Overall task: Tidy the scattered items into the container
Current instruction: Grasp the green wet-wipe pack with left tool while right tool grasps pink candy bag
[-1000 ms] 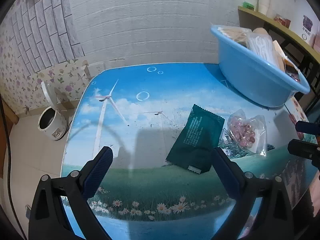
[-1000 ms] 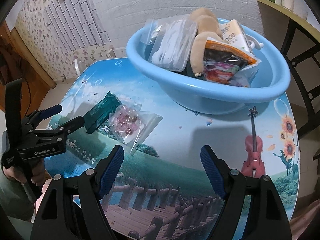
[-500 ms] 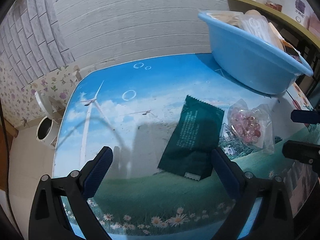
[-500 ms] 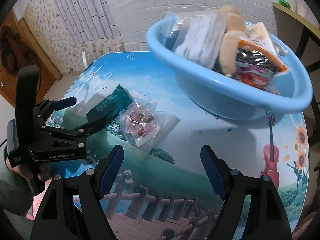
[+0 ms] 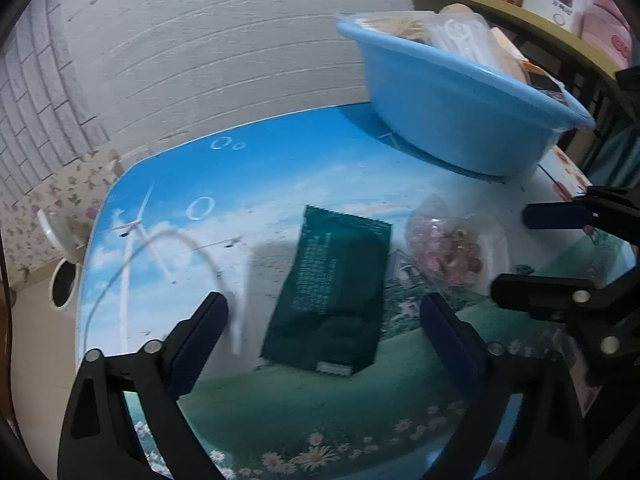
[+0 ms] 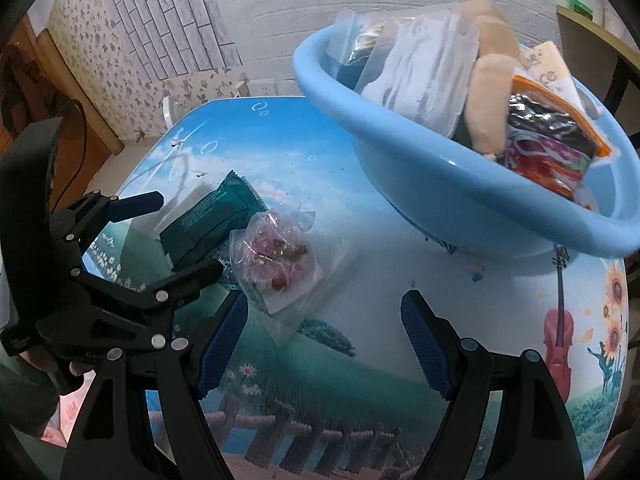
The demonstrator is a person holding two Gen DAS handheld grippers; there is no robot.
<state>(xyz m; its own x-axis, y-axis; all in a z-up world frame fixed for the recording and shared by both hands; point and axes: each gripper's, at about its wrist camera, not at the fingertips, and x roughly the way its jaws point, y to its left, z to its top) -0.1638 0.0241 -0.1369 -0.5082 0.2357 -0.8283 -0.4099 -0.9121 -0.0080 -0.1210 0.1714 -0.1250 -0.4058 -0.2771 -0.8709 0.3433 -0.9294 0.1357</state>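
Nearest, the left gripper (image 5: pixel 322 320) hangs spread wide and empty over the dark green packet (image 5: pixel 334 290) lying flat on the table (image 5: pixel 256 184). Its long axis runs away from the gripper, so the jaws should close across its width. The right gripper (image 6: pixel 322 338), also released, faces the clear candy bag (image 6: pixel 278 258) beside it. Beyond sits the full blue basin (image 6: pixel 452 184).

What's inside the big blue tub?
The blue tub holds piled packets: a white pouch, a tan plush toy and a shiny snack bag. Whatever lies underneath them is hidden.
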